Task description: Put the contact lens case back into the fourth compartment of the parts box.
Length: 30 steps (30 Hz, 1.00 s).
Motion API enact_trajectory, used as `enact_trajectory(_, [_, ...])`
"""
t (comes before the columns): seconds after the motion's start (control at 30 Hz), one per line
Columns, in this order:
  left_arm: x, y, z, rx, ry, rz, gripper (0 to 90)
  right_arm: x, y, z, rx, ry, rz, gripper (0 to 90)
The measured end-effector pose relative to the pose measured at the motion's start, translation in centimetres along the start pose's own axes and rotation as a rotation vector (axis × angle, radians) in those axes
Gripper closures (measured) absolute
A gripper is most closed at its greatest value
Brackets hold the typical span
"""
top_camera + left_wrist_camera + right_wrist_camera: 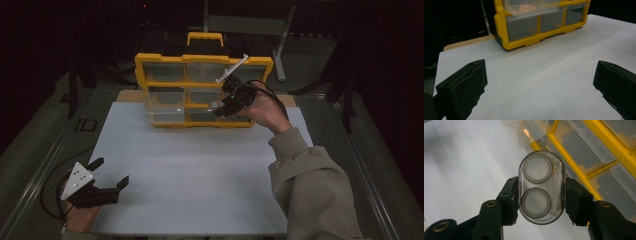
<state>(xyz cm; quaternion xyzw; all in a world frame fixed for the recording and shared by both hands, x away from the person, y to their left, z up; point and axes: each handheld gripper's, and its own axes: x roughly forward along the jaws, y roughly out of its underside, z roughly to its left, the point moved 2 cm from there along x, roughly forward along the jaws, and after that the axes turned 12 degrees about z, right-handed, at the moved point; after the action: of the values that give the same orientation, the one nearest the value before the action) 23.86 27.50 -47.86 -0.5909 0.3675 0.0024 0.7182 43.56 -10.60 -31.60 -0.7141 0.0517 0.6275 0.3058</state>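
A dim lab or workshop: a white board (200, 170) covers a metal-railed bench, a yellow parts organizer (200, 90) stands at its far edge, with dark metal stands behind.

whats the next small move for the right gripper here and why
Probably carry the clear oval case on toward the pulled-out drawer of the yellow organizer. The right gripper is shut on the case just in front of the organizer, and the left gripper rests open.

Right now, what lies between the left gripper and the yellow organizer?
Bare white sheet separates the left gripper from the yellow organizer, in the high and left gripper views.
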Motion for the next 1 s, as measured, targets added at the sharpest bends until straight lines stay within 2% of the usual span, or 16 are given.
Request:
enact_trajectory(0.37, [0.0,0.0,0.0,0.002,0.000,-0.002,0.0,0.1,-1.4,-0.5,0.005,-0.002,-0.016,48.6])
enact_trajectory(1.0, [0.0,0.1,0.0,-0.002,0.004,-0.002,0.0,1.1,-3.7,-0.5,0.000,-0.016,-0.032,48.6])
